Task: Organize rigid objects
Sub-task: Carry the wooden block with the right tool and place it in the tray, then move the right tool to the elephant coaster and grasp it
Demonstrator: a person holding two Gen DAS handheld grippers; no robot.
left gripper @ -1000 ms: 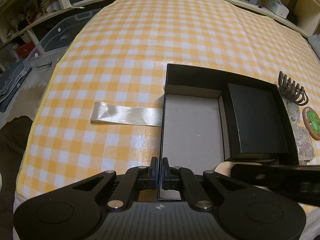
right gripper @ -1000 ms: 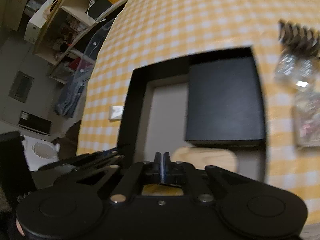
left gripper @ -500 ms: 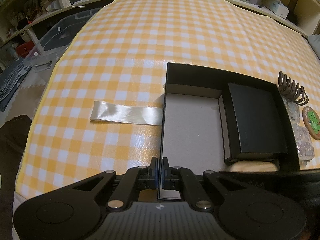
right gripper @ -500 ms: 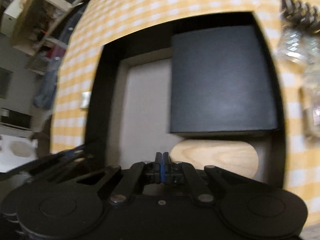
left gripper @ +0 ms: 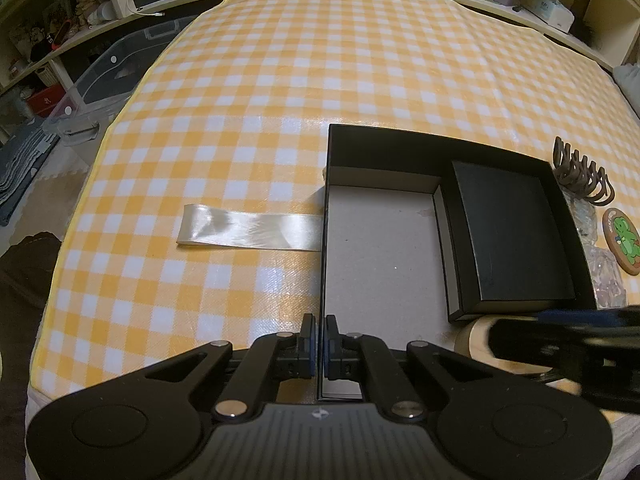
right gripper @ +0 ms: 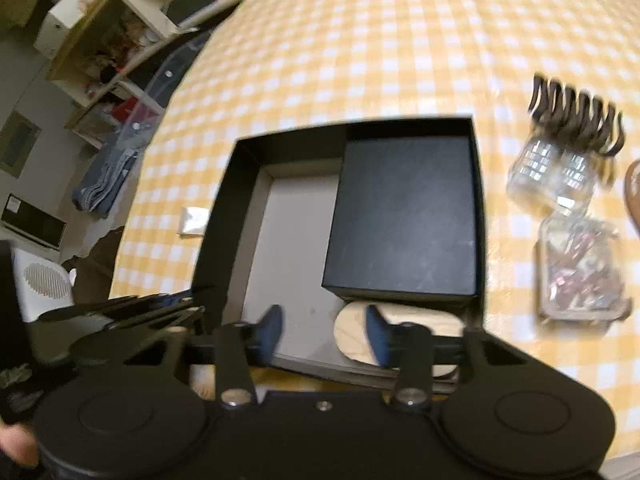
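1. On the yellow-and-white checked tabletop (left gripper: 280,80) sits an open black box (left gripper: 420,148) with a grey cardboard floor, seen from both wrist views.
2. Inside it, against the right wall, lies a smaller black case (left gripper: 508,236), flat and closed; the left part of the grey floor is bare.
3. At the near right corner of the box, just in front of the black case, lies a pale wooden oval piece (right gripper: 424,328); in the right wrist view it is partly hidden by the tool.
4. The left tool (left gripper: 319,344) is clamped on the near left wall of the black box, its blue-padded fingers (left gripper: 308,340) pressed together with the thin wall between them.
5. The right tool (right gripper: 323,334) hangs over the near edge of the box with its fingers (right gripper: 270,328) spread wide apart, holding nothing; its right finger shows in front of the wooden oval, though touch cannot be judged.
6. To the left of the box, a shiny white ribbon (left gripper: 248,230) lies flat on the cloth, its right end meeting the box wall.
7. To the right of the box, well clear of the tools, lie a brown claw hair clip (right gripper: 576,120), clear faceted jars (right gripper: 548,180) just near of it, a clear container of small pieces (right gripper: 580,268), and a round coaster with a green figure (left gripper: 622,240).
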